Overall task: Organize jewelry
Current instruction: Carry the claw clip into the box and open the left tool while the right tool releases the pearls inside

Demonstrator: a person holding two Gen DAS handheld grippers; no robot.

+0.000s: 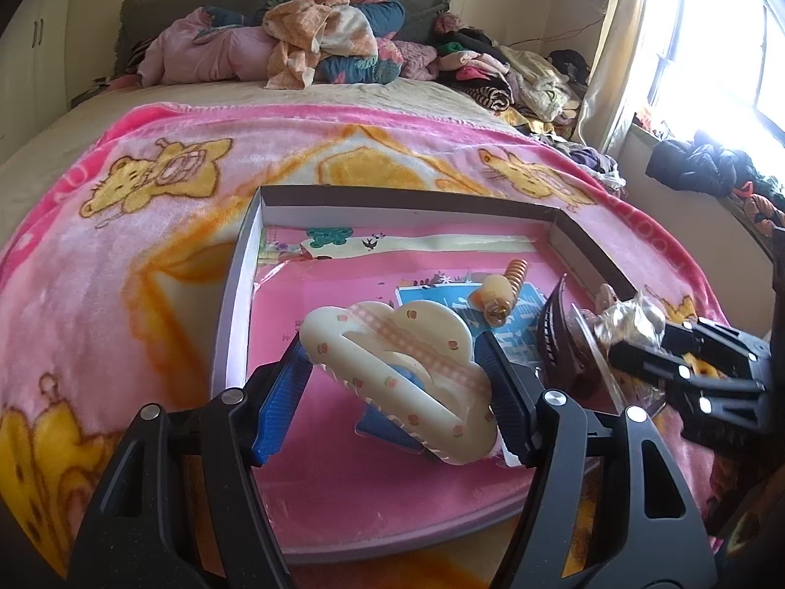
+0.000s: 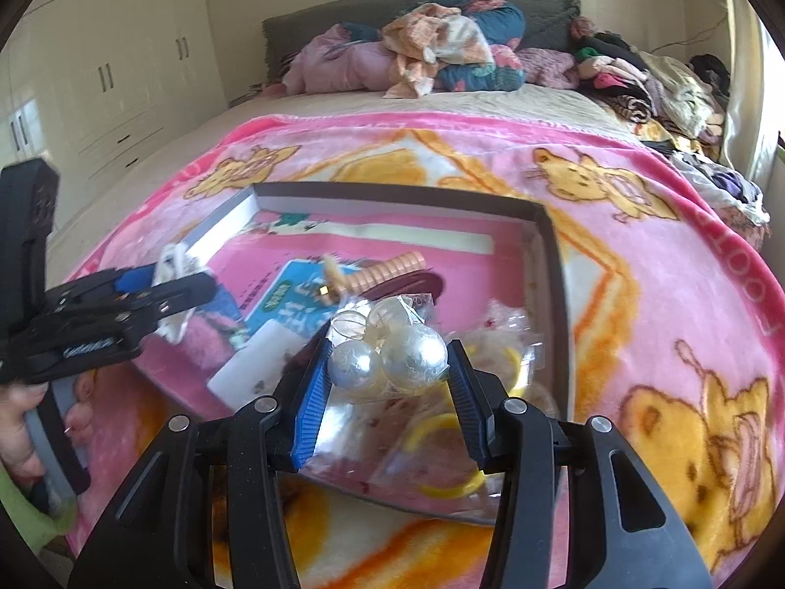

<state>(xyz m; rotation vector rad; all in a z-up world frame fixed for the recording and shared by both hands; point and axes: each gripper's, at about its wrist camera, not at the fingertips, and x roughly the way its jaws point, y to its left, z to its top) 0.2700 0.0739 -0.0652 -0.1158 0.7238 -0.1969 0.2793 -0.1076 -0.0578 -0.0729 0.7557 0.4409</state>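
Blue-padded, the left gripper (image 1: pixel 395 383) clamps a cream cloud-shaped hair claw (image 1: pixel 397 368) over the shallow box (image 1: pixel 235 284) on the bed, while the right gripper (image 2: pixel 387 383) pinches a clear packet of pearl earrings (image 2: pixel 387 358) above the box's near right corner, so placing appears to be underway, and each piece next needs lowering and release.

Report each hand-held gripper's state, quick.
Left hand-held gripper: closed on the cream cloud-shaped hair claw.
Right hand-held gripper: closed on the clear packet of pearl earrings.
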